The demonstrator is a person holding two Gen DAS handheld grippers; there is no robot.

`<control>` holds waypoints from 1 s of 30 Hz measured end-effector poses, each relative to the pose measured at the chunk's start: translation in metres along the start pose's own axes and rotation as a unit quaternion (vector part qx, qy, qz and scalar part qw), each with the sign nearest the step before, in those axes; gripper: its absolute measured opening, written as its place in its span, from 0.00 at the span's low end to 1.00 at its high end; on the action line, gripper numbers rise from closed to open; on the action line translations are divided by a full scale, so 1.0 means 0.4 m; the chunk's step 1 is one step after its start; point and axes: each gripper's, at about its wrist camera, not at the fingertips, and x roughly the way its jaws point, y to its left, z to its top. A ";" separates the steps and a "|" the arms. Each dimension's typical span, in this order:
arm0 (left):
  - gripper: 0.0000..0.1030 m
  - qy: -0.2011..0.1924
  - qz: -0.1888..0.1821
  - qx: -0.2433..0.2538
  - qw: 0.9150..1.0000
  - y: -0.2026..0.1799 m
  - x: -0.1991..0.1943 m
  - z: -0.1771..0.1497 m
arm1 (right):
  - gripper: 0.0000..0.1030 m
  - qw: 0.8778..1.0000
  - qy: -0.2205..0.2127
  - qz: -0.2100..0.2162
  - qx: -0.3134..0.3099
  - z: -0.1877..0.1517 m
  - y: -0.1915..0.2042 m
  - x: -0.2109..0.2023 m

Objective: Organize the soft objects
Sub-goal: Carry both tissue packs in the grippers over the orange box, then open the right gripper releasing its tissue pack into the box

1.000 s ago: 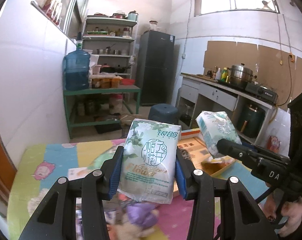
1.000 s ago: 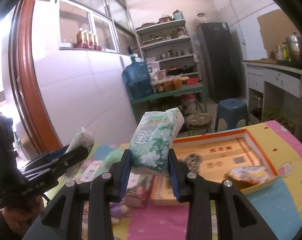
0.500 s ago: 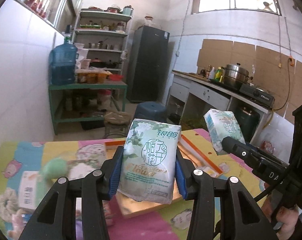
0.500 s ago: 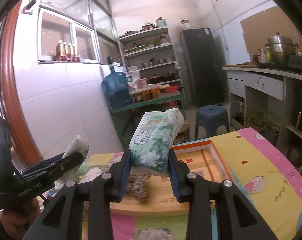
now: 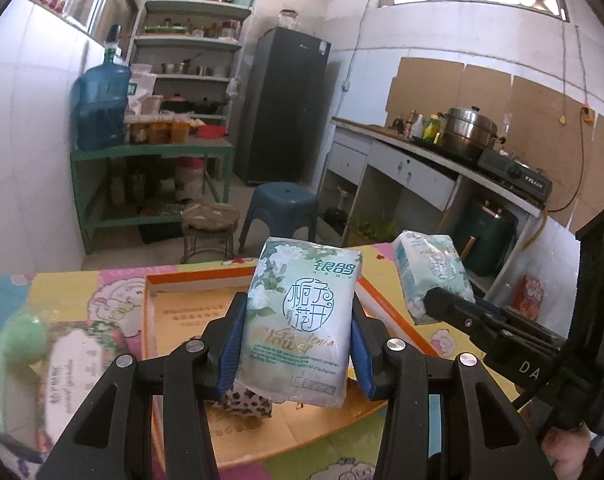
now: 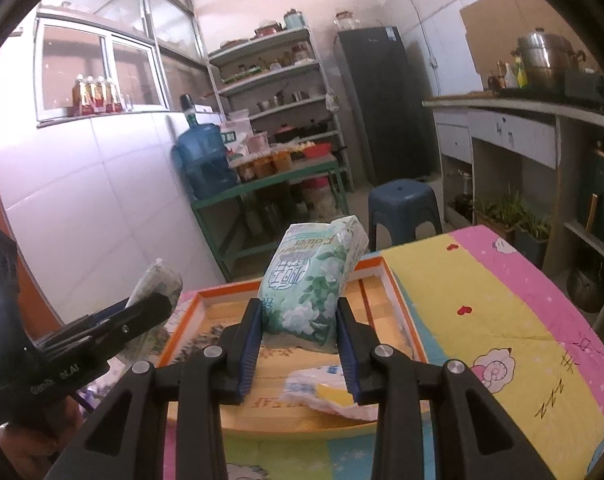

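Both grippers shifted over orange tray point(image 5: 390, 312), jaws clamping tissue pack point(image 5: 298, 324), second pack point(image 6: 310, 284)

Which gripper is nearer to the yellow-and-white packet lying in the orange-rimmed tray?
Right. The right gripper, holding a tissue pack, hangs just above the packet. The left gripper, holding a second tissue pack, is over the tray's opposite side.

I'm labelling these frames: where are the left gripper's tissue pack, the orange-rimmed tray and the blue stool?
Tissue pack point(image 5: 302, 320): left wrist view, printed front.
Orange-rimmed tray point(image 6: 394, 284): right wrist view, right rim.
Blue stool point(image 5: 285, 200): left wrist view, seat top.
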 end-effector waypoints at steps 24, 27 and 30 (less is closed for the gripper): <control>0.46 0.099 0.000 -0.033 0.995 0.049 0.303 -0.070 | 0.37 0.988 0.144 0.012 0.047 -0.063 -0.127 0.246; 0.46 0.109 -0.002 -0.039 0.993 0.053 0.327 -0.082 | 0.37 0.988 0.149 0.010 0.041 -0.072 -0.123 0.251; 0.47 0.122 -0.005 -0.044 0.992 0.059 0.348 -0.096 | 0.37 0.987 0.154 0.010 0.037 -0.077 -0.118 0.254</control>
